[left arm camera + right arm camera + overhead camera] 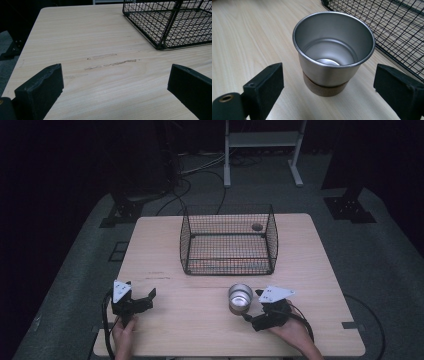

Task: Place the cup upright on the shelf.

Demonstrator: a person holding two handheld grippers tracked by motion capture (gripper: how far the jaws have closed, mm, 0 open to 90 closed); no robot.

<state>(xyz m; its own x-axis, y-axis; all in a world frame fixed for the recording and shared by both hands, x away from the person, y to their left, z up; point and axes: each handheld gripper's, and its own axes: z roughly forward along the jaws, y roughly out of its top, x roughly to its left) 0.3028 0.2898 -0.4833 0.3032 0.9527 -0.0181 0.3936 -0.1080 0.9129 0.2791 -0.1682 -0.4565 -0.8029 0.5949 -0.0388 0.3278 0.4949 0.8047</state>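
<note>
**Kid one:** Cup first! One shiny round metal cup [240, 297] with a brown cork band round its bottom. It stands straight up on the pale wooden table [165, 325], near the front edge and a bit right of the middle. It has nothing in it.

**Kid two:** How many cups?

**Kid one:** Just one. And one black wire basket [229, 240], shaped like a box with no lid. It sits near the back edge, in the middle. The cup is in front of it, near it but not touching.

**Kid two:** What is that small round thing by the basket's back right corner?

**Kid one:** One little dark round spot [257, 226]. I cannot tell what it is, or if it is in the basket or behind it.

**Kid two:** How many grabbers?

**Kid one:** Two, one in each hand. The right gripper [254, 306] is just beside the cup, on its right. Its two black jaws are spread wide, one on each side of the cup, and they do not touch it.

**Kid two:** And the other one?

**Kid one:** The left gripper [145, 299] is near the front left corner of the table. Its jaws are spread wide too, with bare wood between them. There are a few faint scuff marks [110, 63] on the wood in front of it.
</note>
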